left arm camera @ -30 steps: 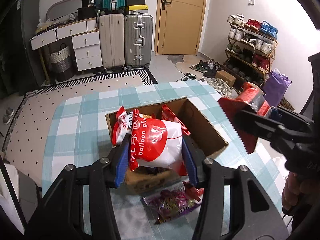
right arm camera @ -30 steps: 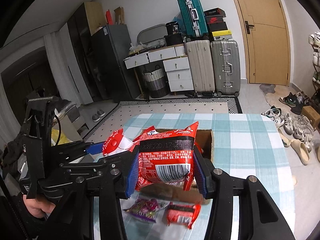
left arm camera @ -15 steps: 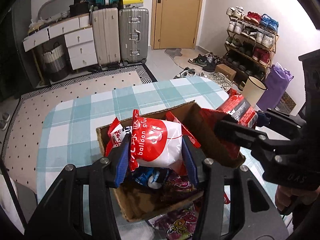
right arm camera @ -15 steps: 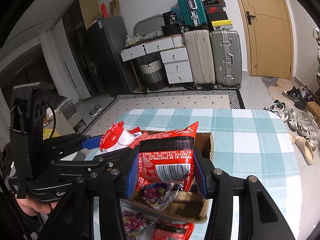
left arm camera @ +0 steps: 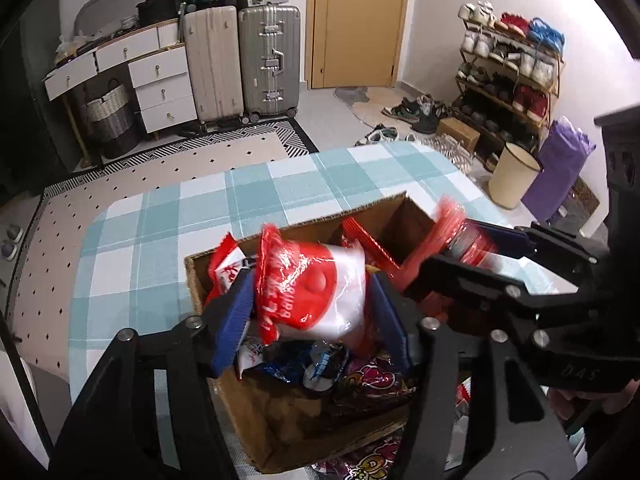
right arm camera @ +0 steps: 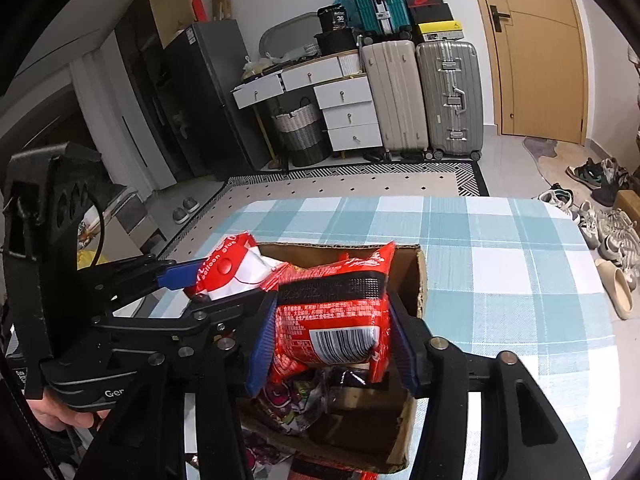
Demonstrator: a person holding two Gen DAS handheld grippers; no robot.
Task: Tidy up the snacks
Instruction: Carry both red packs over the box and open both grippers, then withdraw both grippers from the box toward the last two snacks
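A cardboard box (left arm camera: 193, 280) (right arm camera: 420, 276) sits on the teal checked table (left arm camera: 160, 240) (right arm camera: 500, 264) with several snack packets inside. My left gripper (left arm camera: 312, 280) (right arm camera: 224, 284) hangs over the box's left part, and its jaws are opening. A red and white snack bag (left arm camera: 320, 296) (right arm camera: 228, 264) sits loose and blurred between its blue pads. My right gripper (right arm camera: 333, 300) (left arm camera: 444, 248) hangs over the box's right part, jaws also opening. A red snack bag with a barcode (right arm camera: 336, 328) (left arm camera: 460, 236) lies slack between its pads, tilted.
Loose packets (left arm camera: 360, 460) (right arm camera: 256, 456) lie on the table in front of the box. A hand (right arm camera: 60, 416) holds the left gripper's grip. Beyond the table stand suitcases (left arm camera: 268, 60), drawers (left arm camera: 160, 88), a shoe rack (left arm camera: 512, 76) and a bin (left arm camera: 512, 180).
Both grippers sank and moved forward over the box, which now looks nearer. Both pairs of jaws have widened, and the two bags have come loose and tipped.
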